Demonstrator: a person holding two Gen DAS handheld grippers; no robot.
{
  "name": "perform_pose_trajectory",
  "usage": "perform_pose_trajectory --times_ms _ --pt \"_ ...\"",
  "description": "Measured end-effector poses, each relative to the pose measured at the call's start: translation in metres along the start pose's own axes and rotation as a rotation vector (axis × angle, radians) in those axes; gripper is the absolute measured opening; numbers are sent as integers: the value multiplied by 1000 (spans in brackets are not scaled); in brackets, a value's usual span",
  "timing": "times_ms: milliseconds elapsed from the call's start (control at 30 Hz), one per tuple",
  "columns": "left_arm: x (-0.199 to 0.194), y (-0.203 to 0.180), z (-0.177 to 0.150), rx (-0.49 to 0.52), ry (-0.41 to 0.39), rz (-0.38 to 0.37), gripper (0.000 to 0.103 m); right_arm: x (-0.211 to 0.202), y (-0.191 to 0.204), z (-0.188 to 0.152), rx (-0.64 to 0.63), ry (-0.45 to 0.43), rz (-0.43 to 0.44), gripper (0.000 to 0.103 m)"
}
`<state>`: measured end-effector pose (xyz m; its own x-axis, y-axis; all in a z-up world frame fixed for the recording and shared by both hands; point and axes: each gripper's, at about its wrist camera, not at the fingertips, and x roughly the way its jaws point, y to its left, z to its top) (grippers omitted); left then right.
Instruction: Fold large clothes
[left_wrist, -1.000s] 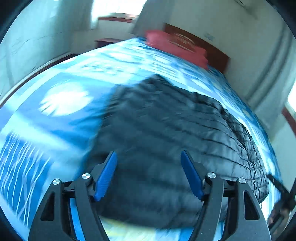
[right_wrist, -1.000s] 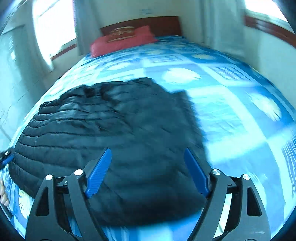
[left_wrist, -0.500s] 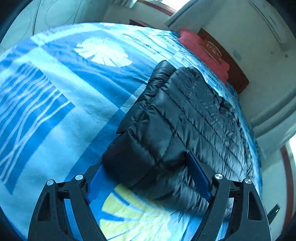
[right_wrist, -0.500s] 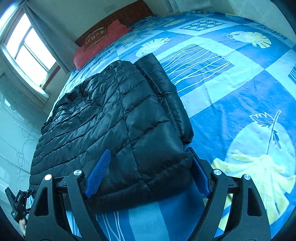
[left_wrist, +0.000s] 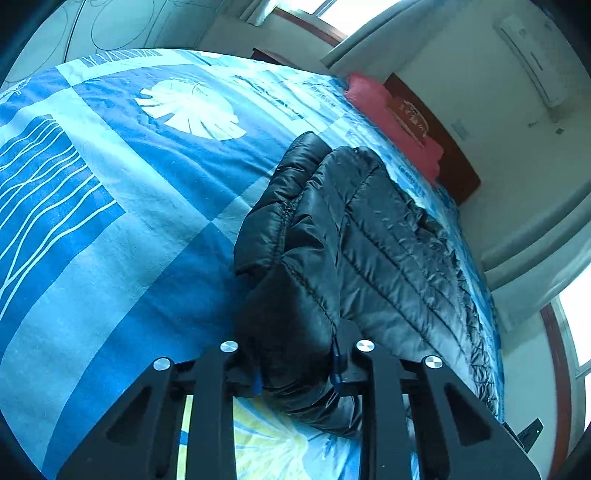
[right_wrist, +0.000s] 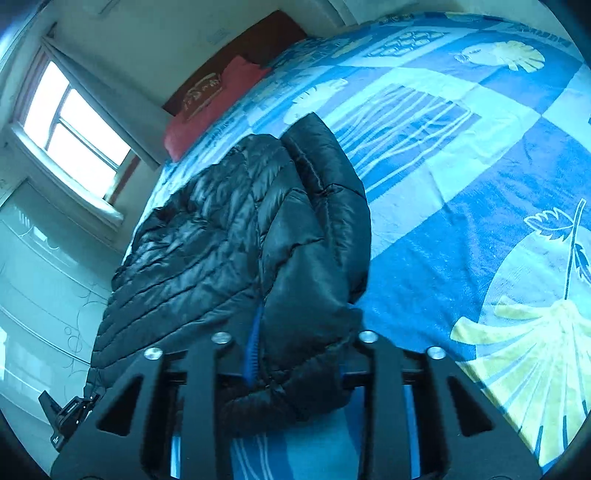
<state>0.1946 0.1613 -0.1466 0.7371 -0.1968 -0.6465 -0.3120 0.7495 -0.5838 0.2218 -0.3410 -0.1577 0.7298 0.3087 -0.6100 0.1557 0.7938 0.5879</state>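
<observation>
I see a bed (left_wrist: 110, 229) under a blue leaf-print cover, a red pillow (left_wrist: 395, 122) at its dark wooden headboard (left_wrist: 450, 155), pale walls, daylight through a window (right_wrist: 74, 122).

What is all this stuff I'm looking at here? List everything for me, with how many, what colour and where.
puffer jacket: one, black, quilted, lying on the bed, near edge bunched in both grippers
bedspread: one, blue with pale leaf prints, covering the bed
pillow: one, red, at the head of the bed
headboard: one, dark brown wood, behind the pillow
air conditioner: one, white, high on the wall
window: one, bright, left of the bed in the right wrist view
left gripper: one, black with blue pads, has just closed on a jacket corner
right gripper: one, same colours, has just closed on the other corner
</observation>
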Motion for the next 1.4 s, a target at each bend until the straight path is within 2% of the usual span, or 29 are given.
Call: perform_pose_trajectory --times_ms 267,633,833,933,1100,1300,1400 --pt "-32 12 -6 1 25 -39 22 -35 2 -14 -24 14 18 21" --pt "-92 43 -44 -6 64 -32 23 -92 -19 -70 -4 67 32 21" --pt "-97 52 -50 12 83 -28 24 -96 -26 -82 -8 81 35 24" --pt "-95 54 -51 42 89 1 34 -93 -31 -81 16 87 37 32" --pt "-102 58 -51 71 98 46 54 -102 -37 -82 36 93 12 51" --pt "-110 72 -49 53 134 50 67 -122 -46 -82 24 91 -35 63" --pt "-116 74 -48 49 142 61 67 -134 -50 -83 19 94 -57 64"
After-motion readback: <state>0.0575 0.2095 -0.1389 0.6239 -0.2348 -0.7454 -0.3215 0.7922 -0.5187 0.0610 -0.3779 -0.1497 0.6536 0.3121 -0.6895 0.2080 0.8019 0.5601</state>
